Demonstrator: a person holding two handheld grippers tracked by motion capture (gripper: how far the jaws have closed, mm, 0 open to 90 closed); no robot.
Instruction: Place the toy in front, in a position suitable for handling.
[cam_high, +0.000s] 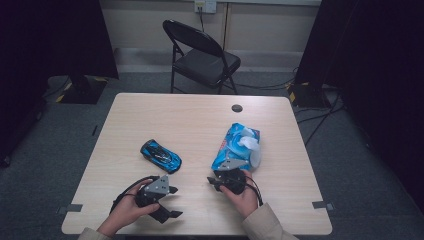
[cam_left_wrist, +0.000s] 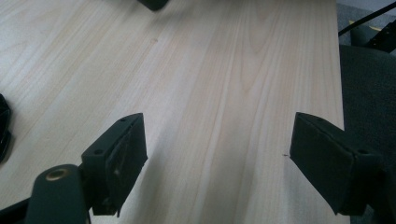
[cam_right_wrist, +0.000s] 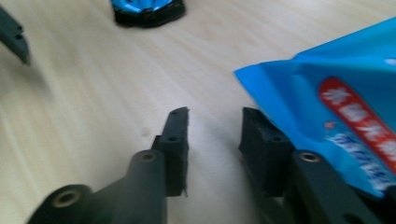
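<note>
Wipes pack and toy car on a table

Blue wipes pack (cam_high: 236, 146) lies right of centre on the wooden table (cam_high: 200, 120); a blue toy car (cam_high: 161, 155) sits left. The right gripper (cam_right_wrist: 212, 123), jaws slightly apart, rests beside the pack's corner. The left gripper (cam_left_wrist: 217, 144) gapes wide over bare wood.

Pale matt wood-grain table (cam_high: 200, 120); glossy blue plastic wipes pack (cam_high: 235, 147); shiny toy car (cam_high: 161, 155).
</note>
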